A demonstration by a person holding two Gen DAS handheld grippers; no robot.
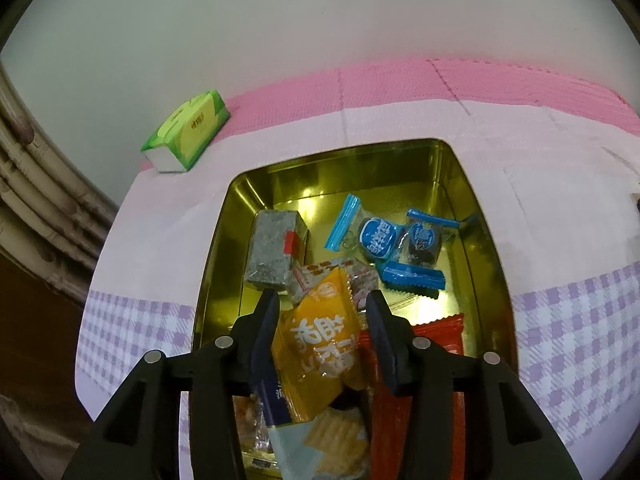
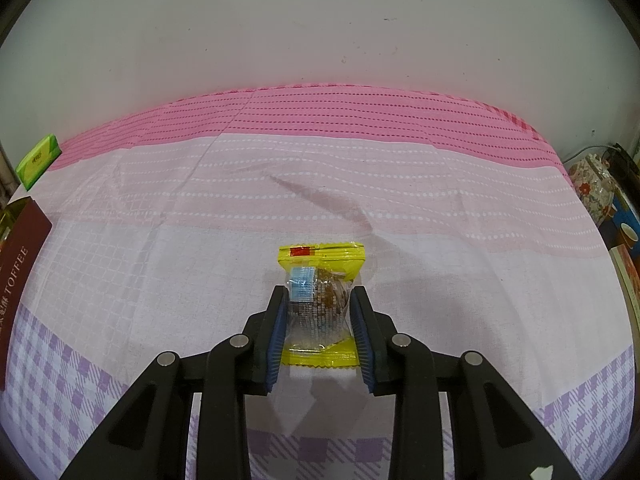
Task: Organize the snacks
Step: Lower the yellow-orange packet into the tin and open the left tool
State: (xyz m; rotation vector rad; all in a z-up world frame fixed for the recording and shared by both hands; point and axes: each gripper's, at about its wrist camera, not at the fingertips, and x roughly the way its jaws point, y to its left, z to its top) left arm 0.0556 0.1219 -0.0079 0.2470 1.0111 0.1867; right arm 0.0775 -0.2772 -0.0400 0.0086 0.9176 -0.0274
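In the left wrist view, my left gripper [image 1: 322, 304] hangs over a gold tin [image 1: 486, 248] holding several snacks: a grey block [image 1: 272, 248], two blue-wrapped cakes [image 1: 376, 236], a red packet [image 1: 440, 332]. An orange-yellow packet [image 1: 320, 344] lies between the fingers; the jaws stand wide and do not clearly press it. In the right wrist view, my right gripper [image 2: 318, 294] is shut on a clear snack packet with yellow ends [image 2: 320, 300], held just above the tablecloth.
A green tissue pack [image 1: 188, 132] lies at the table's far left edge, also in the right wrist view [image 2: 38, 162]. A dark red toffee lid [image 2: 20, 276] lies at the left. Clutter [image 2: 600, 192] stands off the right edge. A wall runs behind.
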